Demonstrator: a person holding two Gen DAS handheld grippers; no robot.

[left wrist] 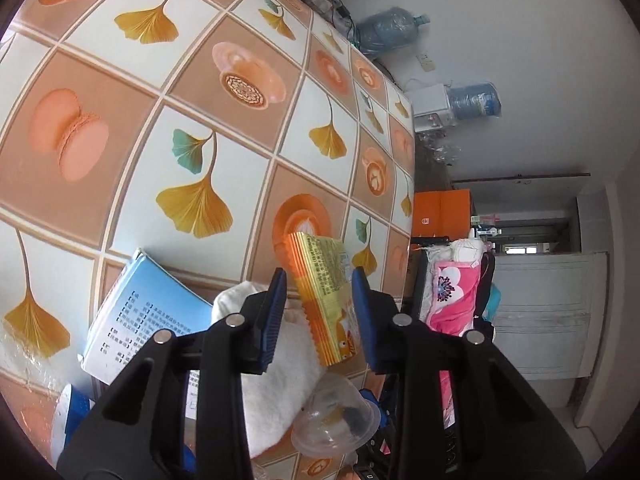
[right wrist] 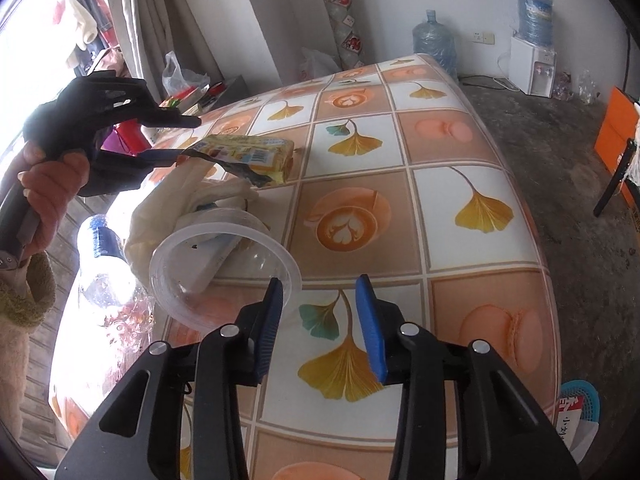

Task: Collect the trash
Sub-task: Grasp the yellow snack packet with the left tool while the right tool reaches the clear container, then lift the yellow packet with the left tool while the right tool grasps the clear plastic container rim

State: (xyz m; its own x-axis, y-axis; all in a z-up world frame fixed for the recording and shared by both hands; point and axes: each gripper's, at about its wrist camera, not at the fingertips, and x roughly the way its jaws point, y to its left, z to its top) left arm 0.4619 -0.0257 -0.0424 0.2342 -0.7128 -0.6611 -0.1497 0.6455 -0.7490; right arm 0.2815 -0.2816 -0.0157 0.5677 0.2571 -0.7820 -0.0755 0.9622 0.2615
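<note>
A clear plastic cup (right wrist: 224, 268) lies on its side on the worktop (right wrist: 460, 200), its round flanged mouth facing the right gripper (right wrist: 320, 322); a few dark specks sit inside, otherwise it looks empty. Behind it, a clear water bottle (right wrist: 104, 268) with a blue label lies near the worktop's left edge; whether it holds anything I cannot tell. A soft, crumpled white cloth (right wrist: 168, 208) is heaped between them, touching the cup.

The left gripper (left wrist: 320, 316) has its 2 ribbed blue pads (left wrist: 276, 312) spread on either side of a yellow-orange snack wrapper (left wrist: 324, 296) with crimped, zigzag edges and fine print. In the right wrist view the wrapper is off the surface, above the cloth, at the tip of the left gripper, though the exact contact is hard to make out. The right gripper is spread wide and holds nothing, its left pad just beside the cup's rim.

A flat, light blue box (left wrist: 152, 320) with printed text lies under the cloth. The worktop cover is glossy, a grid of tiles printed with ginkgo leaves, coffee cups and macarons. Its far and right portions are bare up to the rounded edge, beyond which is grey floor (right wrist: 580, 180).
</note>
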